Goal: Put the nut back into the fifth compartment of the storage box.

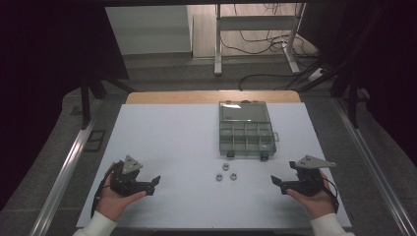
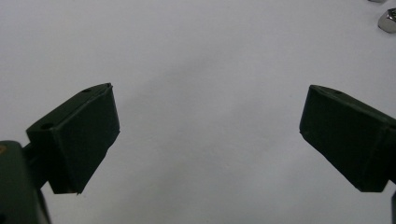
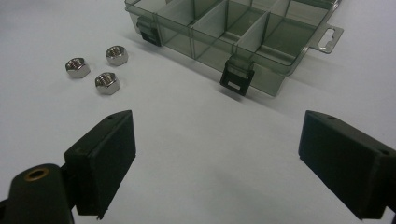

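3 nuts [image 1: 225,172] on white table [image 1: 162,142], near box [image 1: 246,130].

White table [image 1: 162,142]: organiser box [image 1: 246,129], three nuts [image 1: 225,172].

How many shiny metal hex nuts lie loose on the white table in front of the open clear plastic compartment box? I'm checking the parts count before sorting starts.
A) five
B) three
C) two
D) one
B: three shiny metal hex nuts lie clustered on the white table, just in front of the open clear plastic compartment box.
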`<state>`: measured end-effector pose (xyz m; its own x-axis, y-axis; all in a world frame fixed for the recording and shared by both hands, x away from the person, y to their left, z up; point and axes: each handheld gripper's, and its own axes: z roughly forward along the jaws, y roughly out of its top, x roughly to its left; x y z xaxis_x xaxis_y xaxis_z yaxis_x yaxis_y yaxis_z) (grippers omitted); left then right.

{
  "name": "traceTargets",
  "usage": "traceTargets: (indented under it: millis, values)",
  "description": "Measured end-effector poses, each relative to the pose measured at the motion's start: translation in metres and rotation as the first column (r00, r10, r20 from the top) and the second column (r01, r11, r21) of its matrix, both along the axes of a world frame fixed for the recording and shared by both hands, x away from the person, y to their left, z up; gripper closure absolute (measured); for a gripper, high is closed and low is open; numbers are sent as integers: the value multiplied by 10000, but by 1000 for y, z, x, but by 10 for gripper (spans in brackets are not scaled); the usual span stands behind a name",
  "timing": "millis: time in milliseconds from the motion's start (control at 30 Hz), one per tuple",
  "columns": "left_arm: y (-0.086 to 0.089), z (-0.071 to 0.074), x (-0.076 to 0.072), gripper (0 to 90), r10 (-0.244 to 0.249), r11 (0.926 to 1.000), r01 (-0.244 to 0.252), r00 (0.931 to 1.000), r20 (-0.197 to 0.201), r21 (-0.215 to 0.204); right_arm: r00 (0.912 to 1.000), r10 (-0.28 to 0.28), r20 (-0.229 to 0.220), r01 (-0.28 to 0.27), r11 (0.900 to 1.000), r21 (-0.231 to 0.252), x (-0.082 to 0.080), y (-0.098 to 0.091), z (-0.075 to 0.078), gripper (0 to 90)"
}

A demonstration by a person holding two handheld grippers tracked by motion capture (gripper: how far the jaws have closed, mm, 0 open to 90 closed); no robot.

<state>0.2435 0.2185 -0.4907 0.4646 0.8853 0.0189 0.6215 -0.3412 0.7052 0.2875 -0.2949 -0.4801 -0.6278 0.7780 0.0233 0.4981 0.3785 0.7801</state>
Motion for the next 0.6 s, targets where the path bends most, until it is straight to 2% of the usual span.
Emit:
traceTargets:
  millis: [267,600]
  values:
    - [3,-4,2,51,62,10000,-62,10000,-68,18,9999,104,-12,-104,9999,-1,2,2,0,123]
    - [7,-3,-6,52,94,9999,-93,9999,-83,67,9999,121,-95,-122,9997,-189,2,11,5,115]
